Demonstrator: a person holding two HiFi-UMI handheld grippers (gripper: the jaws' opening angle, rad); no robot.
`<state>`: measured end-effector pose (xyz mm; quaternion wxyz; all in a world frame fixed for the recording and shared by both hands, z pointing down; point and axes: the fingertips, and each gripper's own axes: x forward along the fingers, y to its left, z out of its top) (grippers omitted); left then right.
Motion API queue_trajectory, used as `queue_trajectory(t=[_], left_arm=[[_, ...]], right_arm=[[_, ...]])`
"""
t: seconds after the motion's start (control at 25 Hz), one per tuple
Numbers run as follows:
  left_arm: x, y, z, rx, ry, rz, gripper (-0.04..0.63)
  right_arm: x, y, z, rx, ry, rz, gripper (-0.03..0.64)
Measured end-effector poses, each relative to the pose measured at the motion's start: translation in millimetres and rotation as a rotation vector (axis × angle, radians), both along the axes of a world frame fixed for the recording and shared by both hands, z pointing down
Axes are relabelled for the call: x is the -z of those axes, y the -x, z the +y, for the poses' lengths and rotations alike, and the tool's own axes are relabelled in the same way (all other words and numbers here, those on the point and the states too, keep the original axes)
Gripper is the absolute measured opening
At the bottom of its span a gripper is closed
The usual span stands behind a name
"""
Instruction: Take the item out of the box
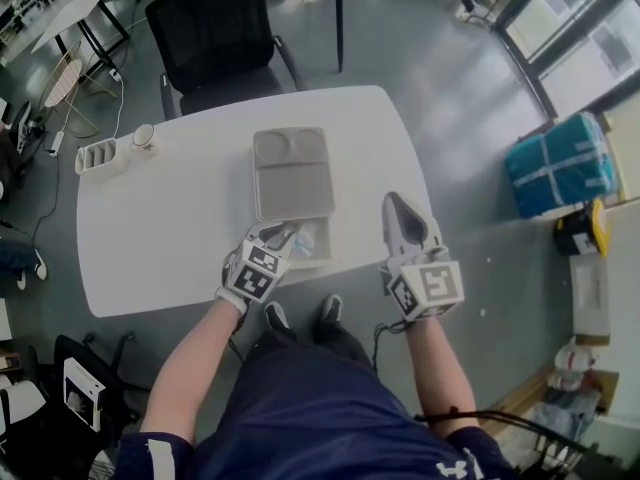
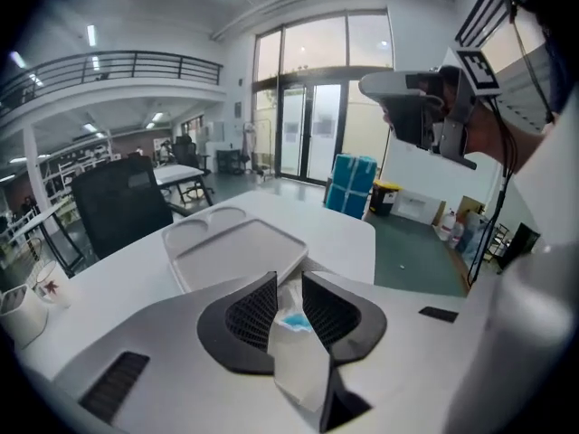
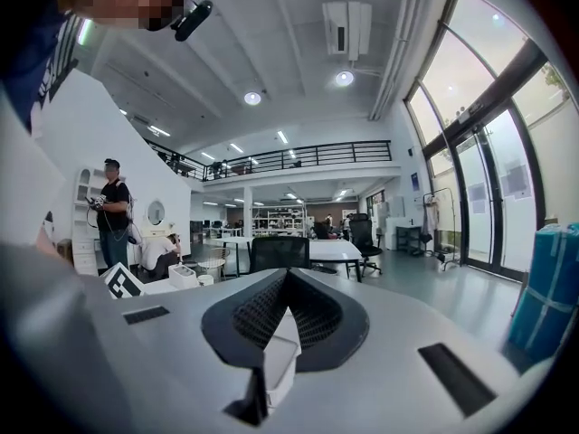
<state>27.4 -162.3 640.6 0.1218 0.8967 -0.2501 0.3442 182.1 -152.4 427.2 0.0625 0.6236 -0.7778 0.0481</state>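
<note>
On the white table (image 1: 160, 228) a grey box lies open, its flat lid (image 1: 290, 168) folded away from me. The box's tray (image 1: 322, 240) sits at the near edge. Inside it lies a small item (image 1: 305, 240), white with light blue. My left gripper (image 1: 285, 233) hangs tilted down over the tray with its jaws apart. In the left gripper view (image 2: 289, 283) the item (image 2: 294, 321) shows through the gap, and the pads do not press on it. My right gripper (image 1: 392, 203) is held up right of the box, shut and empty (image 3: 288, 278).
A black office chair (image 1: 215, 33) stands behind the table. A white compartment holder (image 1: 100, 156) and a small round cup (image 1: 143, 136) sit at the far left corner. On the floor to the right stands a blue wrapped package (image 1: 560, 163).
</note>
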Motion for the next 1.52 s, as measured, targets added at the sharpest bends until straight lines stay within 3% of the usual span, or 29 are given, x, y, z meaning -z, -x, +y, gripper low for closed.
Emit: queue_trajectory(t=[0.36,0.76,0.92,1.08,1.2,1.36,1.52], left_arm=[[-55.9,-22.6,1.3,-0.033,0.119,-0.188,0.115],[-99.1,-25.8,1.3,-0.082,0.156,-0.373,0.118],[-108.0,-26.3,7.2,-0.127,0.185,-0.433,0.079],[-103.7,-28.8,12.5,-0.118,0.282,-0.423,0.044],[-96.5,-31.1,1.3,-0.05,0.308,-0.335,0.04],[-91.7,-22.6,17.1,0.04,0.437,-0.252,0.04],[-75.0,-15.7,22.6,0.055,0.422,-0.222,0.04]], right_arm=[[-15.2,-29.2,-18.1,0.03,0.028,-0.024,0.018],[-28.9,-70.9,-5.1,-0.041,0.061,-0.017,0.018],[-32.6,-81.8,3.6,-0.073,0.07,-0.019,0.018],[-37.0,-88.0,10.2,-0.089,0.082,-0.027,0.018],[-41.7,-86.4,11.0,-0.092,0.091,-0.032,0.018],[-39.8,-81.2,7.6,-0.08,0.096,-0.043,0.017],[-37.4,-66.8,1.1,-0.042,0.093,-0.052,0.017]])
